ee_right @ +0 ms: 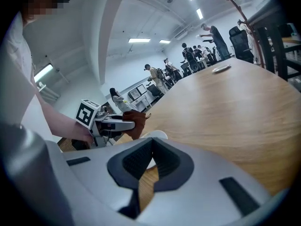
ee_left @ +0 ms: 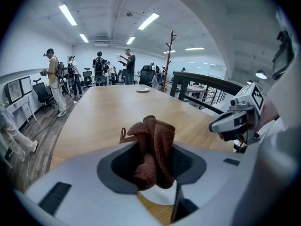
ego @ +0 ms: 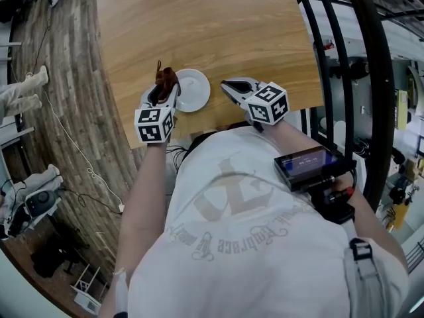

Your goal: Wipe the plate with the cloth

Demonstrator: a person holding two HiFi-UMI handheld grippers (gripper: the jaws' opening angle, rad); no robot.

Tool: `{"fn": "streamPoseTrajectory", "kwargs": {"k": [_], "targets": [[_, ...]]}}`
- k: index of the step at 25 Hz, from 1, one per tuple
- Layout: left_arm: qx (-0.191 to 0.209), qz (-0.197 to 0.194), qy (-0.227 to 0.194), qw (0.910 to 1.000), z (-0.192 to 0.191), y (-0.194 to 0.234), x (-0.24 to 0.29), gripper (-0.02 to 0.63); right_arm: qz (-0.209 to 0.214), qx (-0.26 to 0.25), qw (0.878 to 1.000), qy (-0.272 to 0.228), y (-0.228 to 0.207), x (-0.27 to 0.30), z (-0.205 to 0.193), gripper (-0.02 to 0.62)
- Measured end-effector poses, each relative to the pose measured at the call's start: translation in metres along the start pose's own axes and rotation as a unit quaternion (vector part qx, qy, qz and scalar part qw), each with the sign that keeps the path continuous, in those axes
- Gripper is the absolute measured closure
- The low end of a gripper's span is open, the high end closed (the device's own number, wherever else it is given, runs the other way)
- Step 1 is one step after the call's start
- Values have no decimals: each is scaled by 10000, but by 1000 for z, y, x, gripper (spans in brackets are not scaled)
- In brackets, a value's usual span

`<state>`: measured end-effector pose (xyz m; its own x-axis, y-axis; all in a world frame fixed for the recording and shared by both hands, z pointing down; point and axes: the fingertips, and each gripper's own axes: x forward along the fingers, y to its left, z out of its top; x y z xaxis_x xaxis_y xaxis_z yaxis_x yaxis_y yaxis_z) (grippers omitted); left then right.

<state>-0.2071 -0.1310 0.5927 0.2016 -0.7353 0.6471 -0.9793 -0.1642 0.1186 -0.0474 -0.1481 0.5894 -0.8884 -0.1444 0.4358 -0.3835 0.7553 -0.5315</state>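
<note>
A small white plate [ego: 192,91] lies near the front edge of the wooden table [ego: 199,25]. My left gripper [ego: 163,93] is at the plate's left rim, shut on a bunched brown cloth [ego: 166,78]. In the left gripper view the cloth [ee_left: 153,147] stands up between the jaws, with the plate [ee_left: 160,197] just below it. My right gripper [ego: 230,85] is just right of the plate with its jaws shut and nothing in them. From the right gripper view the plate [ee_right: 157,135] is a white sliver beyond the jaws, and the cloth [ee_right: 136,122] hangs from the left gripper [ee_right: 123,125].
A black metal railing [ego: 344,52] runs along the table's right side. Another small dish [ee_left: 143,90] sits far down the table. Several people stand and office chairs are parked at the far end of the room. Cables lie on the plank floor at the left [ego: 73,144].
</note>
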Motion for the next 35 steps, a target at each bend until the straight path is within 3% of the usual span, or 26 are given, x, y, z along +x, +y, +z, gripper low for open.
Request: {"fn": "streamPoseTrajectory", "kwargs": {"k": [6,13,21,35], "targets": [[-425,-42,-421,9982,3,-9,-20,437,93,-358,9993,72,2,8,16,583],[-952,-6,-755,9926,-23,-24,-56,437,357,-818,9960,66,29,13,29,583],[-1292,107,-884,9876,-56,8,-103,437,710,-1301,9889,-96,81,24,40,583],[-911,-310,-1061,9897,-56,-1,-121,436,561,-1253,9901,-302,109,19,21,583]]}}
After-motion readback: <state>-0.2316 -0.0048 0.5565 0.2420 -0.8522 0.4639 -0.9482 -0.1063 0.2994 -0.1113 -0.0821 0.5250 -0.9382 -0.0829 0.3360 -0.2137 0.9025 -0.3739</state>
